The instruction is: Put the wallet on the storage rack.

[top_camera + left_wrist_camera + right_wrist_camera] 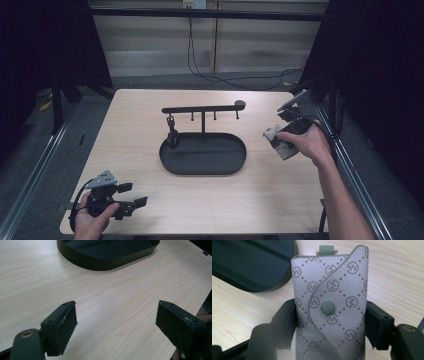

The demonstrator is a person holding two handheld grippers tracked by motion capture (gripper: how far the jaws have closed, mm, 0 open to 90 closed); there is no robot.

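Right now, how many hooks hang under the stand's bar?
4, in a row under the bar: one at left with a dark item hanging from it, two flanking the post, one at the right end. All small and dim.

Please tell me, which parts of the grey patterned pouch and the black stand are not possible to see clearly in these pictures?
- Pouch: its lower end is cut off by the bottom edge of the right gripper view; its sides are covered by the right tool.
- Pouch in the high view: partly hidden by the hand, pattern too small.
- Small item hanging on the stand: too small and dark to identify in the high view.
- Tray: cut off by the top edge of the left gripper view.
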